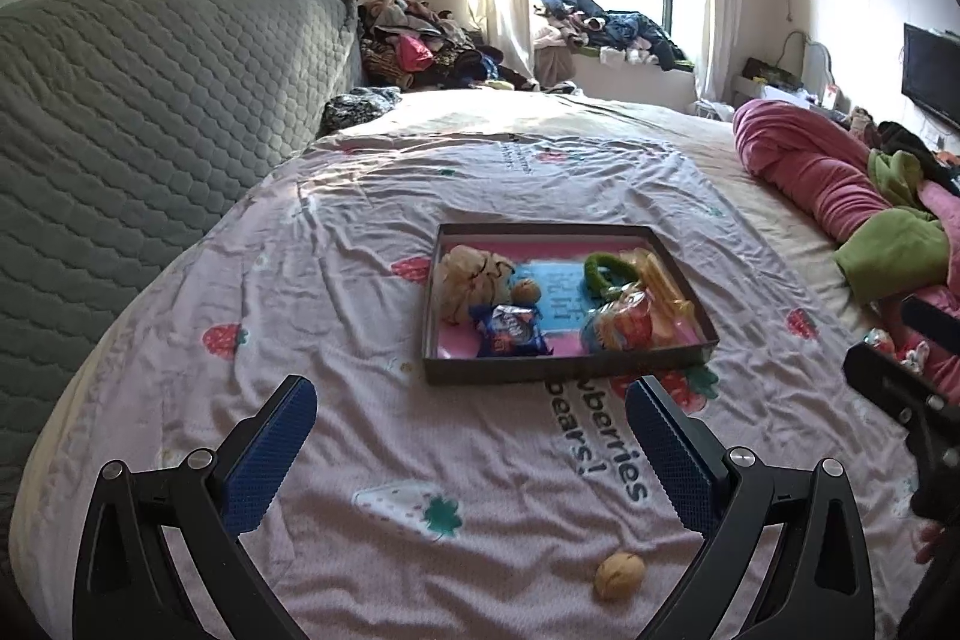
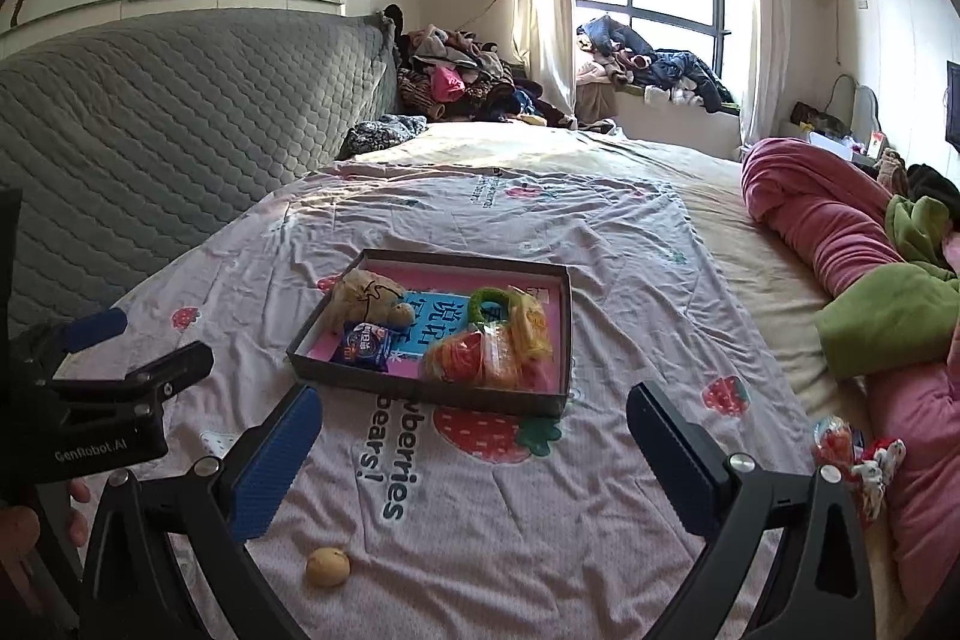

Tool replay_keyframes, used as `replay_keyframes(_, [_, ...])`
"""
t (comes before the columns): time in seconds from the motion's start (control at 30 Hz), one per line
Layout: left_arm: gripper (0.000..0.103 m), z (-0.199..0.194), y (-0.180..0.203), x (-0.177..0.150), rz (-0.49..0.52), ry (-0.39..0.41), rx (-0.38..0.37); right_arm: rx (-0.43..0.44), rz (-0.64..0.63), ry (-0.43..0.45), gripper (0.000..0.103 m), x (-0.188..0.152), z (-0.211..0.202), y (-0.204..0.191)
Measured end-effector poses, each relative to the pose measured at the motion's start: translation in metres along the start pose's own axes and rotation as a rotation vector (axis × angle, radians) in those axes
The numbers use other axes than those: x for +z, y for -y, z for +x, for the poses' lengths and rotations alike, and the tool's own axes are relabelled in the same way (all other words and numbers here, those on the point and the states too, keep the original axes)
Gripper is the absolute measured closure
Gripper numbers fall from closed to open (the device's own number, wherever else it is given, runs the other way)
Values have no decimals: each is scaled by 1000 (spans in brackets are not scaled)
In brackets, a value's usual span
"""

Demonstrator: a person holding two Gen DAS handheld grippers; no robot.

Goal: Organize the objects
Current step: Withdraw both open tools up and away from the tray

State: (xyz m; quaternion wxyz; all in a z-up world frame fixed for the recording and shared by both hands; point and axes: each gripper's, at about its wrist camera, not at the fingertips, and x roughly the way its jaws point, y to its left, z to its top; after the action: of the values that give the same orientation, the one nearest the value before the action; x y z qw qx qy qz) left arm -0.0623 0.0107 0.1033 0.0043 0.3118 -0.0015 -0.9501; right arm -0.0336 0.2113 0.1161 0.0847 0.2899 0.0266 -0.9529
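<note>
Both the left gripper (image 1: 471, 415) and the right gripper (image 2: 474, 421) hover over the bed (image 1: 420, 196) with jaws spread wide and empty. A walnut (image 1: 619, 575) lies loose on the sheet near them, while the tray (image 1: 564, 367) farther ahead holds snacks, another walnut and a green ring.

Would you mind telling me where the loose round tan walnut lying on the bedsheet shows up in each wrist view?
Left wrist view: the loose round tan walnut lies low, right of centre, beside the right finger of the open left gripper.
Right wrist view: it lies low, left of centre, near the left finger of the open right gripper.
Shared landmark: the shallow dark cardboard tray beyond it.
</note>
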Motion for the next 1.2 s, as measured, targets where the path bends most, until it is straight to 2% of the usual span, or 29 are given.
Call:
replay_keyframes(0.23, [0, -12, 2, -16, 18, 3, 8, -7, -11, 12, 1, -11, -12, -3])
replay_keyframes(0.33, [0, -17, 4, -22, 30, 19, 29, -13, -17, -3, 1, -19, -13, -5])
replay_keyframes(0.53, [0, -18, 2, -35, 27, 22, 22, -18, -14, -20, 1, -36, -12, -6])
replay_keyframes(0.83, [0, -2, -3, -60, 19, -13, 27, -25, -3, -51, 1, -57, -8, 0])
replay_keyframes(1.2, [0, 13, 2, -88, 55, -39, 45, -36, 7, -88, 1, -80, 7, 7])
